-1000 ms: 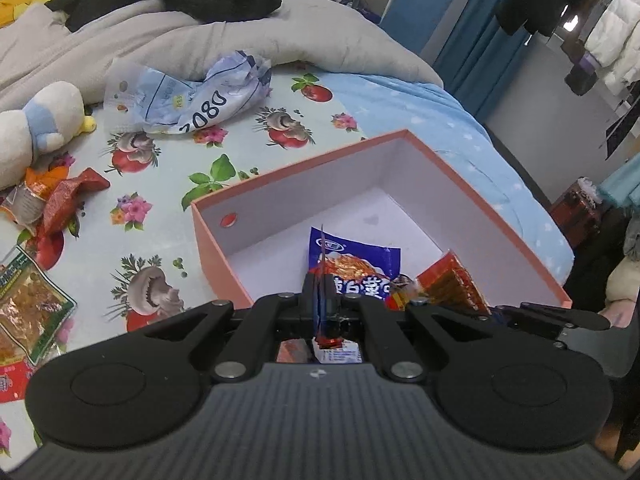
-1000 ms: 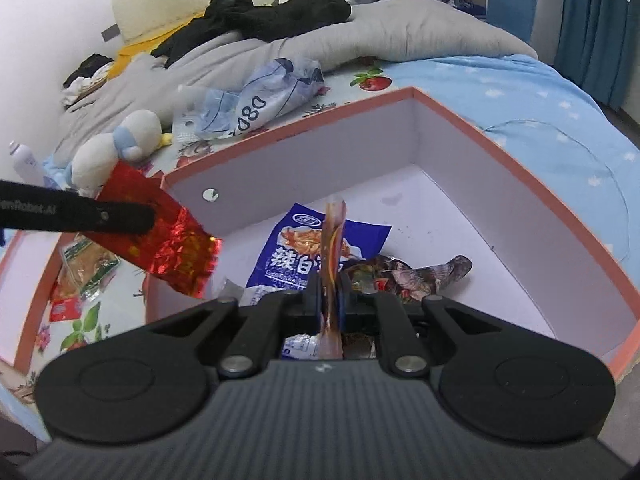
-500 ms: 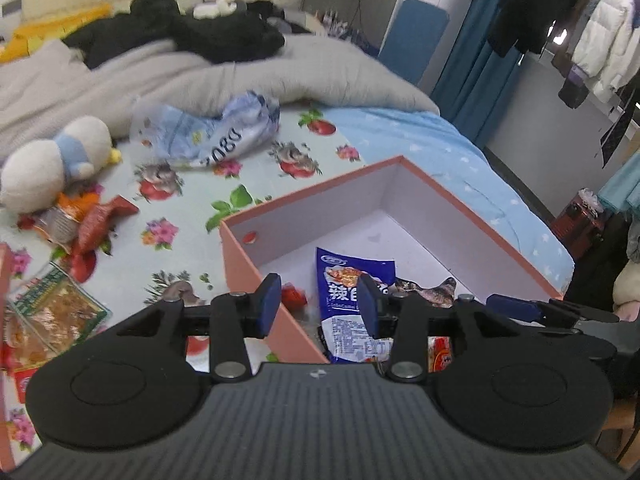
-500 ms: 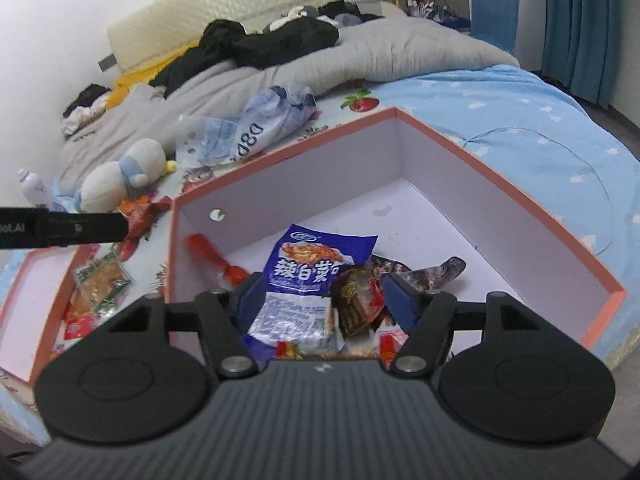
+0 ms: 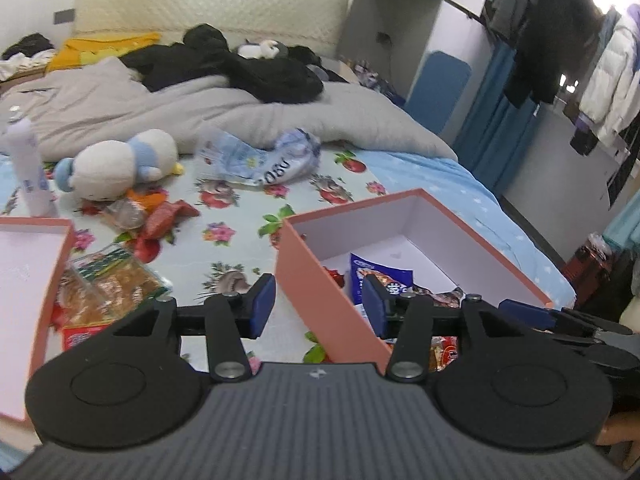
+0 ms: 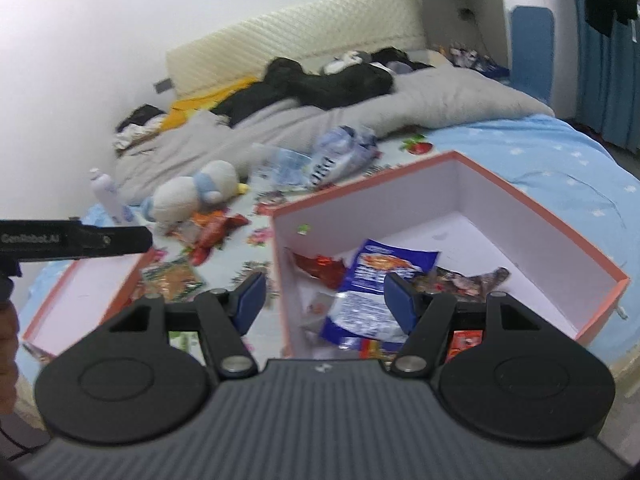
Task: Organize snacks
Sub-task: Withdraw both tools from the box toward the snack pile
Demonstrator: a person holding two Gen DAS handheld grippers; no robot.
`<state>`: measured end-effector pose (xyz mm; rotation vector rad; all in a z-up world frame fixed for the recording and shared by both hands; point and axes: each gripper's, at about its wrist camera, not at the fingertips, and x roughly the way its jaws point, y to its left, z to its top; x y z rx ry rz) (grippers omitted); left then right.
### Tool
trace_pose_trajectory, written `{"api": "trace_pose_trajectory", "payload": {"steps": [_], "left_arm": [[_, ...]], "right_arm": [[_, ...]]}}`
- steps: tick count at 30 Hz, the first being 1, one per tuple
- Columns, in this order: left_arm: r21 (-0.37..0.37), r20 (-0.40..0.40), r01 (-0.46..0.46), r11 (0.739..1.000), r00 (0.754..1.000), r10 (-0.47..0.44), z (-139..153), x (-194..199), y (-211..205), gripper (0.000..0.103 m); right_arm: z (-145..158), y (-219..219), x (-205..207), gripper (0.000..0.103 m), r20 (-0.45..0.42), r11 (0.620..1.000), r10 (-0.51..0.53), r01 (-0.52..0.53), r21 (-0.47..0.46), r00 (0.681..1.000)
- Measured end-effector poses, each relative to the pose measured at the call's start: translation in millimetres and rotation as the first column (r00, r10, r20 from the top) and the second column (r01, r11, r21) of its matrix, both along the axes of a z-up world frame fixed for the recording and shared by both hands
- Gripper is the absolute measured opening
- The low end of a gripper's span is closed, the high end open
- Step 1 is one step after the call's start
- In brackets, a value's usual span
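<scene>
Snacks lie in two places: some inside the coral-pink box (image 5: 316, 296), the rest loose on the flowered bedsheet (image 5: 236, 216). We hold the left gripper (image 5: 320, 304) with its jaws opening and nothing between them; through the gap we see the near corner wall of the box. Our right gripper (image 6: 322, 298) is released too, jaws wide and empty, hanging over the near edge of the box. Between and beyond its blue pads (image 6: 400, 300) sits a blue-and-white snack packet (image 6: 376, 284), with a red foil packet (image 6: 320, 268) to its left and a dark crinkled wrapper (image 6: 464, 280) to its right, all on the white floor of the box.

Outward to the left, the box lid (image 6: 80, 300) lies open side up on the sheet, and a clear packet of brown snacks with a green edge (image 5: 108, 280) rests just beside it. Farther back, a small heap of red and orange wrappers (image 5: 156, 212) lies against a white and blue plush toy (image 5: 124, 164). A white bottle (image 5: 30, 172) stands upright near the plush. A crumpled blue-and-white plastic bag (image 5: 272, 160) lies by the edge of a grey duvet (image 5: 160, 112), which carries black clothing (image 5: 240, 68). In the right wrist view, a finger of the left gripper reaches in from the left edge above the lid.
</scene>
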<state>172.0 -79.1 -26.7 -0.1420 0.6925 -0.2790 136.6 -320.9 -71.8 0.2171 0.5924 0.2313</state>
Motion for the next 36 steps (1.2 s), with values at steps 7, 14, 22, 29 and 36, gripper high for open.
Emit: {"api": "trace_pose_trajectory", "payload": {"steps": [7, 14, 22, 29, 36], "left_arm": [[0.007, 0.038, -0.075, 0.997, 0.996, 0.075, 3, -48, 28, 0.054], [0.005, 0.013, -0.133, 0.991, 0.991, 0.133, -13, -85, 55, 0.054], [-0.022, -0.026, -0.174, 0.984, 0.984, 0.174, -28, -103, 81, 0.054], [-0.083, -0.07, -0.253, 0.964, 0.966, 0.247, -46, -96, 115, 0.054], [-0.125, -0.203, -0.354, 0.927, 0.924, 0.325, -101, -26, 177, 0.054]], "right_arm": [[1, 28, -25, 0.067, 0.052, 0.996, 0.09, -0.089, -0.007, 0.995], [-3, 63, -48, 0.067, 0.06, 0.977, 0.213, -0.214, 0.009, 0.975], [-13, 97, -64, 0.067, 0.027, 0.957, 0.289, -0.289, -0.001, 0.957], [-8, 105, -52, 0.067, 0.034, 0.943, 0.332, -0.331, -0.017, 0.943], [-30, 145, -4, 0.067, 0.02, 0.912, 0.408, -0.406, -0.056, 0.913]]}}
